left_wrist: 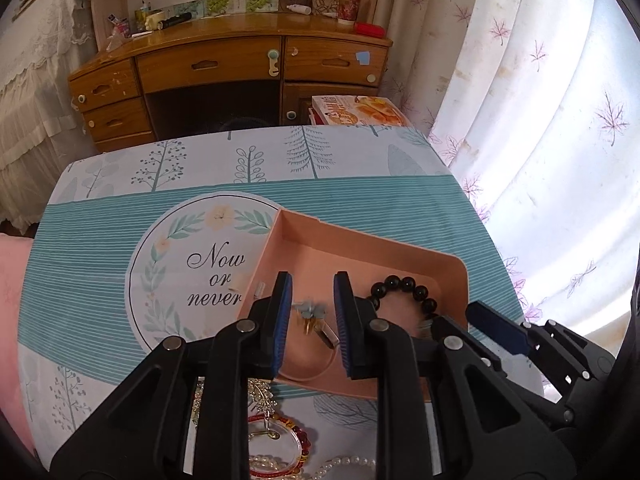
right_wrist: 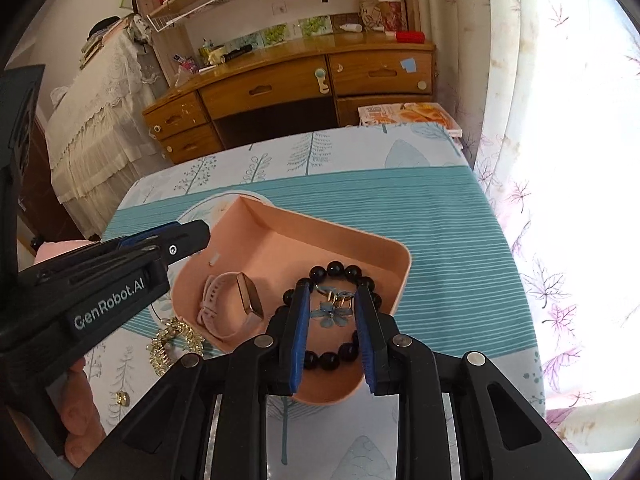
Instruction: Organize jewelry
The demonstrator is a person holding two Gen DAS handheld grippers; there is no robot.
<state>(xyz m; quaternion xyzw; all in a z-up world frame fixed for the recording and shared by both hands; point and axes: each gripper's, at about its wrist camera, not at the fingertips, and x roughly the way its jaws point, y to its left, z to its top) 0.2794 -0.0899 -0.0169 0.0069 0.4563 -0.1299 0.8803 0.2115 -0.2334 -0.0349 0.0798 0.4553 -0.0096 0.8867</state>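
Observation:
A pink tray point(left_wrist: 400, 254) point(right_wrist: 384, 252) sits on the patterned tablecloth. In it lie a black bead bracelet point(left_wrist: 404, 286) point(right_wrist: 340, 272), a pink smartwatch point(right_wrist: 234, 306) and a blue flower hair clip point(right_wrist: 330, 312) point(left_wrist: 312, 312). My left gripper point(left_wrist: 312, 320) is open above the tray's near left part, with the clip seen between its fingers. My right gripper point(right_wrist: 330, 332) is open over the tray, around the flower clip without touching it. A gold brooch point(right_wrist: 172, 340), a red bead bracelet point(left_wrist: 280, 444) and pearls point(left_wrist: 344, 464) lie on the cloth near the tray.
A wooden desk point(left_wrist: 232, 68) with drawers stands beyond the table. A magazine point(left_wrist: 360, 110) lies past the table's far edge. Curtains point(left_wrist: 540, 120) hang at the right. A small gold ring point(right_wrist: 122, 398) lies on the cloth at the left.

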